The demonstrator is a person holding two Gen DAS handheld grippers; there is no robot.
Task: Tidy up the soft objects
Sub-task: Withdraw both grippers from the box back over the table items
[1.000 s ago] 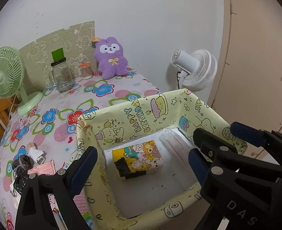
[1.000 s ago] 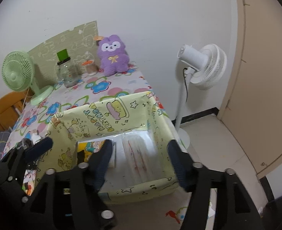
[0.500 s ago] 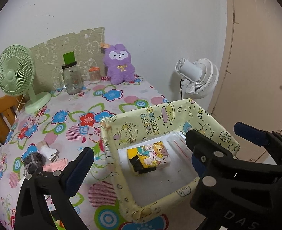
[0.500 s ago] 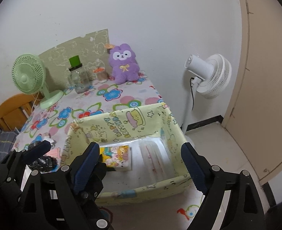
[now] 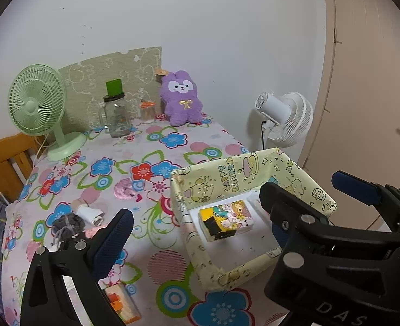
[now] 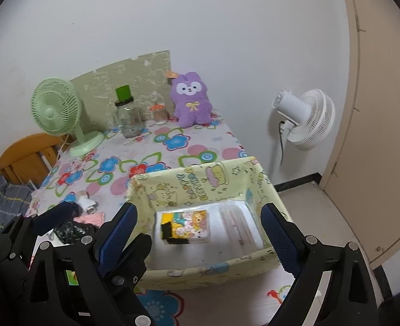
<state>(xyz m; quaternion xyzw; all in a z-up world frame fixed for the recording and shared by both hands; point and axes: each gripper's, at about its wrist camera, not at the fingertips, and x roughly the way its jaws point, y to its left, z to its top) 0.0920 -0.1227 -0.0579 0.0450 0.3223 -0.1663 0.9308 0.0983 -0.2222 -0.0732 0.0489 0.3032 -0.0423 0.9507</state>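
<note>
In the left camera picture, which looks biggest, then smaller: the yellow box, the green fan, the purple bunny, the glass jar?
1. Yellow box, though it's nearest the camera.
2. Green fan.
3. Purple bunny.
4. Glass jar.

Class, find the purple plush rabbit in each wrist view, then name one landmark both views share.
Left wrist: purple rabbit at upper centre, at the table's far edge against the wall.
Right wrist: rabbit at upper centre, same spot.
Shared landmark: the green fan, far to its left.

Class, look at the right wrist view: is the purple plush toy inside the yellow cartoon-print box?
No. The purple plush toy sits against the wall at the table's far end, well apart from the yellow box.
</note>
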